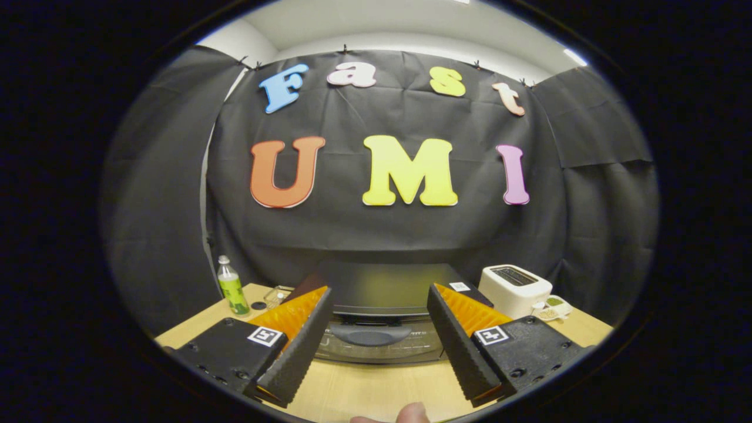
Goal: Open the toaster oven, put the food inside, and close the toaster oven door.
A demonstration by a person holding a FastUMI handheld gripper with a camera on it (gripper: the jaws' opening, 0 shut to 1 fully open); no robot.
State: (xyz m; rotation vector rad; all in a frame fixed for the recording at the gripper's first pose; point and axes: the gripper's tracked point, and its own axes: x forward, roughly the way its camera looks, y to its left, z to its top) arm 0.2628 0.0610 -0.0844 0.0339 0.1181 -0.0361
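A black toaster oven [382, 288] stands on the wooden table [364, 393] straight ahead of me, its door shut and its curved handle [370, 335] facing me. My gripper [380, 296] is open, with nothing between its fingers. The handle lies between the two fingers and a little beyond them. I cannot make out the food.
A white toaster [515, 289] stands right of the oven, with a small dish [552, 306] in front of it. Left of the oven are a green-labelled bottle [231, 286], a dark cap [258, 305] and a clear glass [277, 295]. A fingertip [411, 414] shows at the near table edge.
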